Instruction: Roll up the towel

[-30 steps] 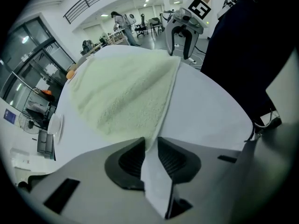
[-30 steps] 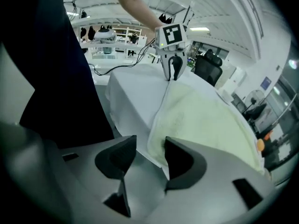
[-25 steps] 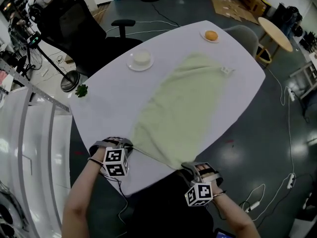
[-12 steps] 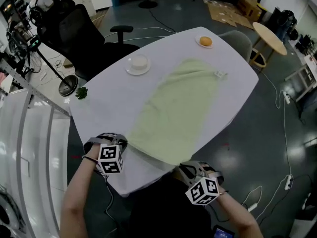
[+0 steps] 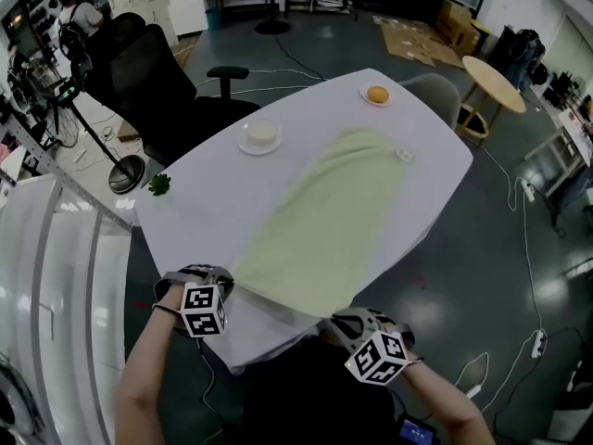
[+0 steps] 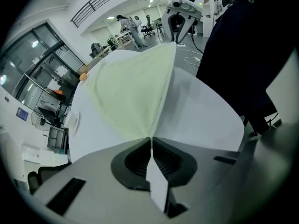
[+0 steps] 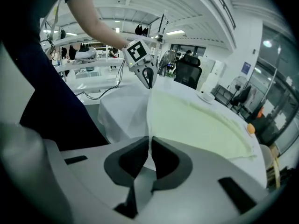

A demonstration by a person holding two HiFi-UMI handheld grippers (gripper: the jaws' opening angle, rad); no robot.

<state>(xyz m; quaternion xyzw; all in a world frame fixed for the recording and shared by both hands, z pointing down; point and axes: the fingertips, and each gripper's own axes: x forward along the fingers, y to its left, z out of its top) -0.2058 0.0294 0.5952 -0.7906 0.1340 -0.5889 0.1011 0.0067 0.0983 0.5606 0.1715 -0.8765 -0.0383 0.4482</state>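
left hand-held gripper (image 6: 150, 139) & right hand-held gripper (image 7: 149, 141) each clenched on a near towel (image 5: 324, 211) corner, edge taut betw them at worktop (image 5: 208, 188) front, prob so the roll starts straight. rest lies flat.

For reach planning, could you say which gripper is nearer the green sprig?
Left. The left gripper grips the towel corner nearest the sprig; the right gripper, the other corner.

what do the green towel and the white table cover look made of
Towel: soft matte cloth, probably terry; a nubbly pile shows up close, and it drapes limply where lifted. Table cover: seemingly thin smooth fabric; it creases and hangs over the table edge.
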